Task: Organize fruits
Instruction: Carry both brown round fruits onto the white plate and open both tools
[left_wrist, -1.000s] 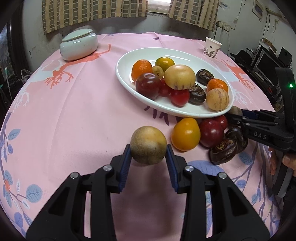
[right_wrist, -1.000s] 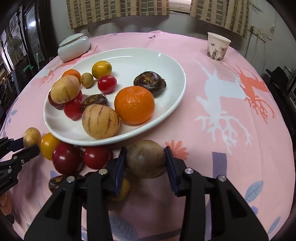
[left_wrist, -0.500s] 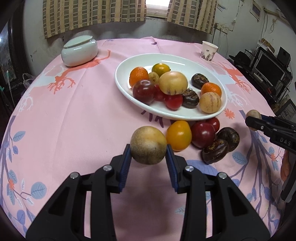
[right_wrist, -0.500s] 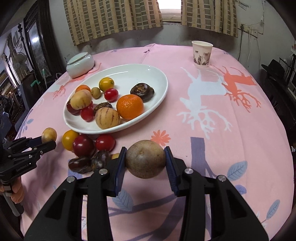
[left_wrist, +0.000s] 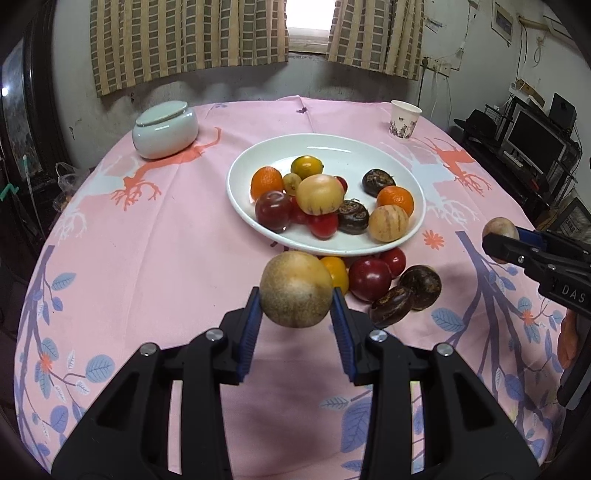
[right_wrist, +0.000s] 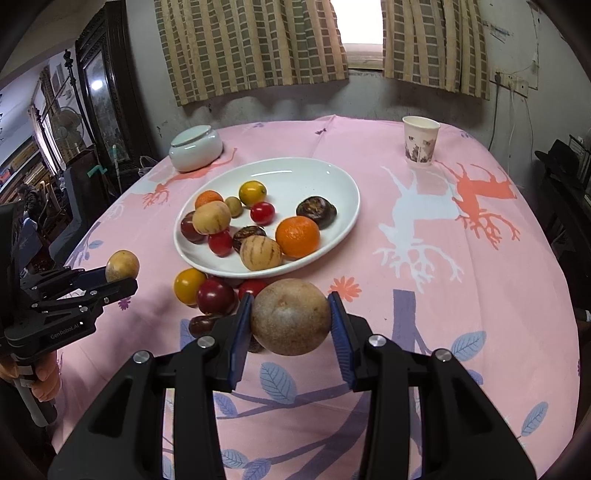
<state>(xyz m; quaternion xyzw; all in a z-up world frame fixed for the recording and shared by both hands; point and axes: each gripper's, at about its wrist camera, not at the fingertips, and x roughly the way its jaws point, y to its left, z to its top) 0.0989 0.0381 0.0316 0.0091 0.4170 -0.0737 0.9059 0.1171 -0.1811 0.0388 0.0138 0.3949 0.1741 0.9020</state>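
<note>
Both grippers have lifted away from the plate since a second ago, each carrying its fruit higher above the pink tablecloth (left_wrist: 155, 258), whose near edge is cut off by the black gripper frames in both views. On the cloth sits the white oval plate (left_wrist: 332, 147), heaped with oranges, striped yellow fruits, red fruits and dark wrinkled ones; some red fruits are half hidden under the pile. Behind it stand a lidded pale ceramic jar (left_wrist: 165, 129) and a paper cup (left_wrist: 403, 120). Just beside the plate's near rim lies a loose cluster (left_wrist: 373, 280) of yellow, red and dark fruits, partly hidden behind the held fruit. The left gripper (left_wrist: 295, 314) is clamped on a round tan-brown fruit (left_wrist: 295, 290), clear of the table. The right gripper (right_wrist: 290, 321) is clamped on a second brown fruit (right_wrist: 290, 317), which hides part of the cluster.
</note>
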